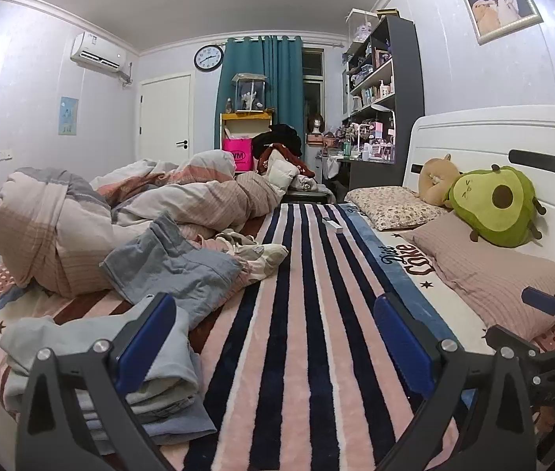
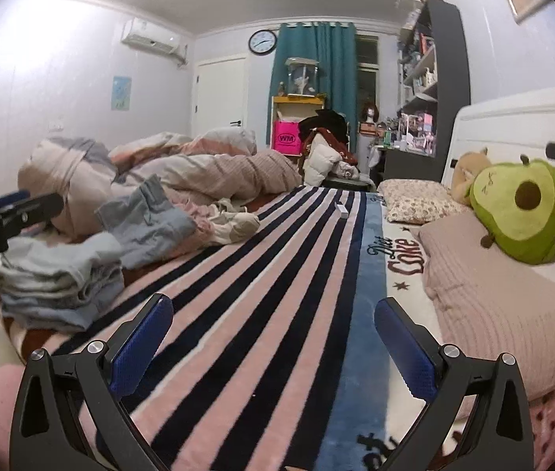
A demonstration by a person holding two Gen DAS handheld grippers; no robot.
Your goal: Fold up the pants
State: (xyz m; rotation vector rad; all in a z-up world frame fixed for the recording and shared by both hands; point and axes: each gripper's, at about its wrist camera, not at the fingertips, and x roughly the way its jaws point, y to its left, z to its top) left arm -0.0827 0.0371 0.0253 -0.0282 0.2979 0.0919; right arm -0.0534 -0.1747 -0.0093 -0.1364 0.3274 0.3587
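Left gripper (image 1: 275, 337): jaws spread wide, nothing between the blue pads, only striped blanket (image 1: 308, 314) under the gap. Its left finger (image 1: 143, 339) overlaps the folded pants (image 1: 92, 357) in the left wrist view; contact cannot be told. The pants are a pale blue-grey stack at the near left edge of the bed, left of this gripper.

Right gripper (image 2: 273, 343): jaws also spread wide, empty, over the pink and navy stripes. From the right wrist view the folded pants (image 2: 57, 286) lie to its far left, apart from it.

Beyond the stack, farther left: a loose denim garment (image 1: 175, 263), crumpled, with a pale rumpled cloth (image 1: 253, 251) just right of it. Behind both, a bunched duvet (image 1: 92, 216) in pink, grey and white.

Right side: a pink ribbed pillow (image 1: 485, 271) near, a floral pillow (image 1: 391, 204) farther, an avocado plush (image 1: 501, 204) leaning on the white headboard (image 1: 493, 133). A small white box (image 1: 332, 224) lies on the stripes, far centre.
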